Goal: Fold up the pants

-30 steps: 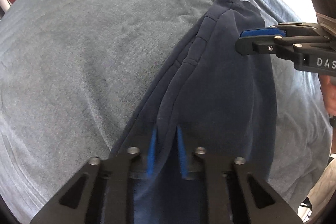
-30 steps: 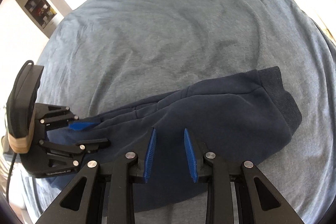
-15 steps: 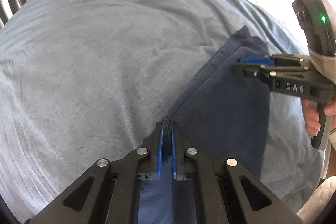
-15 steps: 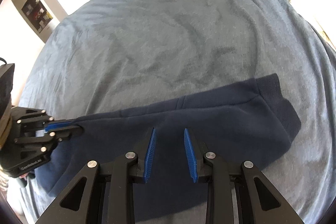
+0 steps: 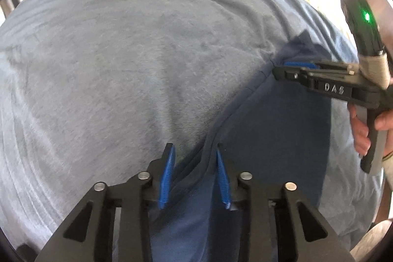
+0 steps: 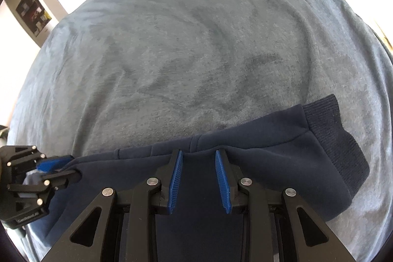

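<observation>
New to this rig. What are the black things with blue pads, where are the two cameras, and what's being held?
No robot: a person holds a hand-operated gripper in each hand. Each carries a fisheye camera that looks forward along its own jaws, so each picture shows its own gripper at the bottom and the other at the side. Navy pants lie folded on a grey-blue blanket. The left gripper is opening, with the pants' edge loose between its jaws. The right gripper sits over the cloth, pads apart; I cannot tell whether it grips. A hand holds its handle.
</observation>
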A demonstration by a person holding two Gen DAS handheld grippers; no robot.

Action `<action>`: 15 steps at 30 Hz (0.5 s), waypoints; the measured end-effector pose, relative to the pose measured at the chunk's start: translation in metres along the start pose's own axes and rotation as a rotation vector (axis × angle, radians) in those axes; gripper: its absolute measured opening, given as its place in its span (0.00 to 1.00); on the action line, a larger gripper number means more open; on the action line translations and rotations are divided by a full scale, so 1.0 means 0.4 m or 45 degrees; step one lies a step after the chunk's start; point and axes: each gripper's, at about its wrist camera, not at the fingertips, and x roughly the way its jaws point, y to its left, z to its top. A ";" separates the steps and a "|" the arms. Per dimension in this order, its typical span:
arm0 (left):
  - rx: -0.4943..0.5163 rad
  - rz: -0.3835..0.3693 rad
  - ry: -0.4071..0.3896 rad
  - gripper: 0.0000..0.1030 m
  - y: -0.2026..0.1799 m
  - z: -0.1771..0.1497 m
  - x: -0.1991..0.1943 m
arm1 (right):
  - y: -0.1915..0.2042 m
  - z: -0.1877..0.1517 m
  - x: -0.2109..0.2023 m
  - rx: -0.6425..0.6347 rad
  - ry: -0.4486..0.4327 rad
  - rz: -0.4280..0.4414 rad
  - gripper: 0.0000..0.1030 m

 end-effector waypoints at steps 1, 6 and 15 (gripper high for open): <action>-0.015 0.002 -0.010 0.40 0.006 -0.005 -0.017 | 0.003 0.001 -0.003 0.000 -0.002 -0.006 0.28; 0.013 0.019 -0.058 0.50 0.018 -0.053 -0.113 | 0.042 -0.003 -0.052 -0.017 -0.048 -0.043 0.39; 0.039 0.056 0.003 0.50 0.073 -0.158 -0.198 | 0.185 -0.049 -0.137 -0.125 -0.070 0.070 0.44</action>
